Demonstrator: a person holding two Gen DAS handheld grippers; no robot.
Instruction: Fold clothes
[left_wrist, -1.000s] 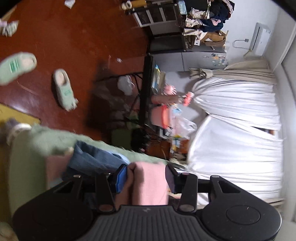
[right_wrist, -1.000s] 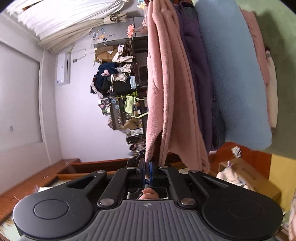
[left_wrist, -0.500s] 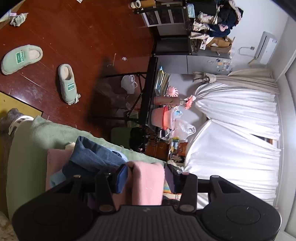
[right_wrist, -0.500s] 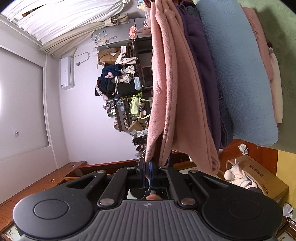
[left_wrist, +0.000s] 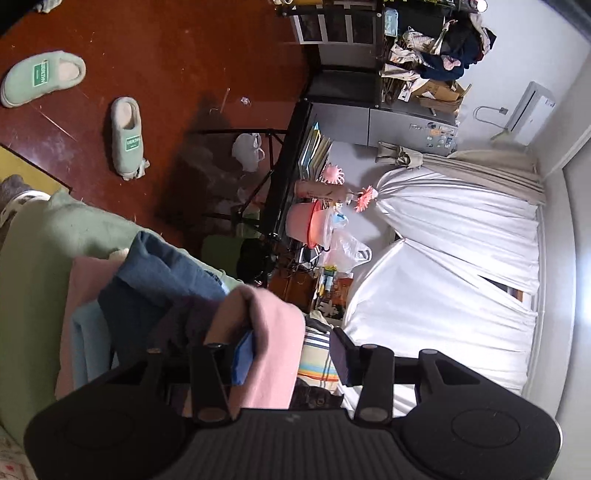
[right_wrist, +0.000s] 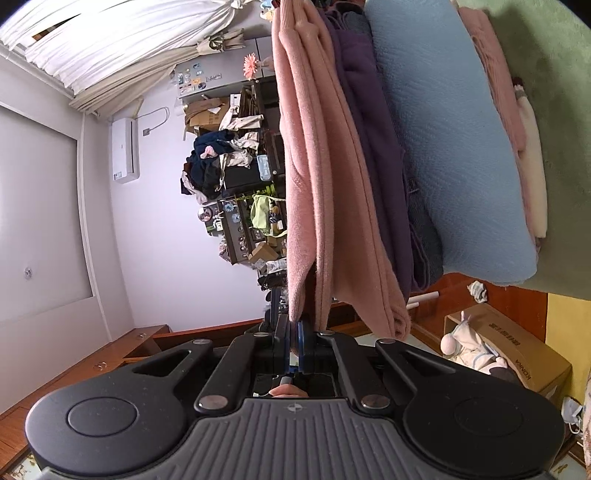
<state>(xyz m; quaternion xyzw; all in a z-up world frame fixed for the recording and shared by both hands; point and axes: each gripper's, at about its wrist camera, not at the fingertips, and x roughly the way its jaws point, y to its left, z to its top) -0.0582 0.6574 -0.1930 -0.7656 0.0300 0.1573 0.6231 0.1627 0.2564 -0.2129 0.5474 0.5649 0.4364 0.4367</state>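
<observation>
Atop folded stack (right_wrist: 450, 155), pink garment (right_wrist: 317, 177), doubled over

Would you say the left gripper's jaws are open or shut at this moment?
Open. The left gripper has its two pads standing well apart, with the pink garment draped over one pad and striped fabric visible through the gap.

The sweater (left_wrist: 269, 332) lies between the left tongs (left_wrist: 291, 354), against their left finger. Left of them sits the clothes stack (left_wrist: 147, 295). Slippers (left_wrist: 127, 136) lie on the floor (left_wrist: 184, 55) beyond.

The right tongs (right_wrist: 291, 339) pinch the sweater's hem; the stack lies right of them.
</observation>
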